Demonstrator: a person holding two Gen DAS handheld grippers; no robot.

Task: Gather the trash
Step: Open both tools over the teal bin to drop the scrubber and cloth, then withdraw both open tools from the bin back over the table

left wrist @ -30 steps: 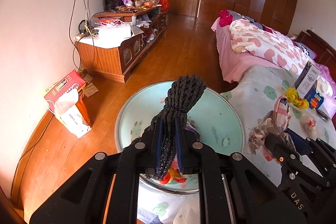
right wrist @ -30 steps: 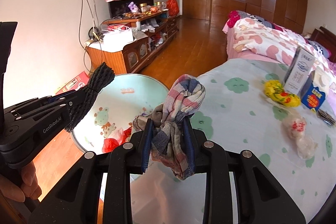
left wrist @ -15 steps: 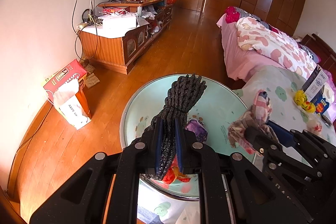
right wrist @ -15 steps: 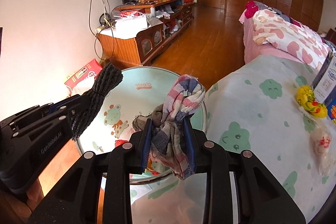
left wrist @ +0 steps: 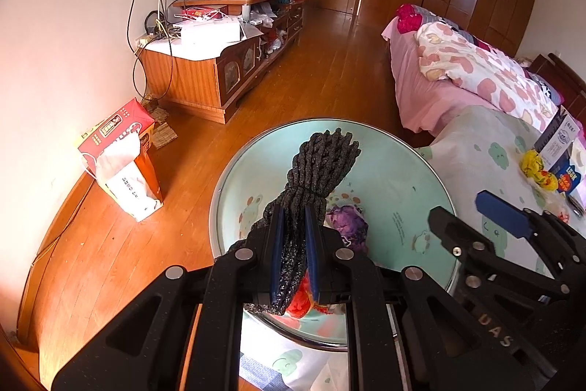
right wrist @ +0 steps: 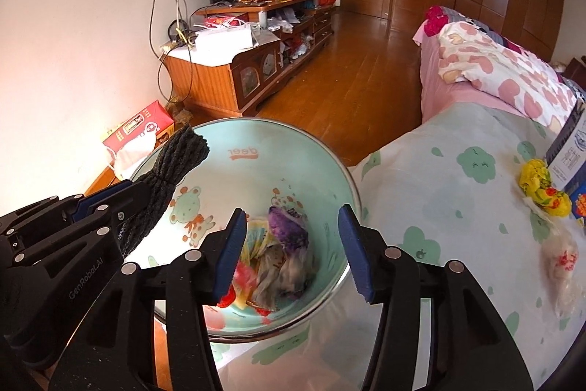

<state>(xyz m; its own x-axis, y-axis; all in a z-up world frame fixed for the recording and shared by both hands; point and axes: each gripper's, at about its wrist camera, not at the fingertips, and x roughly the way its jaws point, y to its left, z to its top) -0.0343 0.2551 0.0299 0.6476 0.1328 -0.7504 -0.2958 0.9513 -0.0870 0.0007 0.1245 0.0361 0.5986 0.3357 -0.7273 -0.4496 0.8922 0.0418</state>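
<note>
The bundle of dark rope point(left wrist: 315, 178) stands clenched between the blue pads of the left tongs point(left wrist: 293, 259), its looped top rising at the middle of the left wrist view over the pale green basin point(left wrist: 395, 178). In the right wrist view the same rope point(right wrist: 175, 171) juts up at the left centre, above the basin's near left rim.

The right tongs point(right wrist: 293, 251) are released: their jaws have just been opening and stand apart with nothing between the pads, directly over the basin point(right wrist: 278, 149). Seen through that gap, in the bottom of the basin, lies a heap of rubbish: a grey-brown crumpled cloth point(right wrist: 282, 266), a purple wad point(right wrist: 289, 222) just behind it, and red and yellow wrappers point(right wrist: 241, 277) at its left. In the left wrist view the purple wad point(left wrist: 346, 222) shows just right of the rope, and the right tongs point(left wrist: 472, 218) enter from the lower right.

The basin sits at the lower centre of both views, its right rim meeting the desk point(right wrist: 439, 207), which is covered with a white cloth printed with green shapes. On it, at the right edge of the right wrist view, lie a yellow crumpled bag point(right wrist: 542, 189), a whitish plastic bag point(right wrist: 564, 262) below it, and a box point(right wrist: 567, 149) standing upright behind.

A red carton point(left wrist: 121, 134) stands on the wooden floor at the left, near the wall.
</note>
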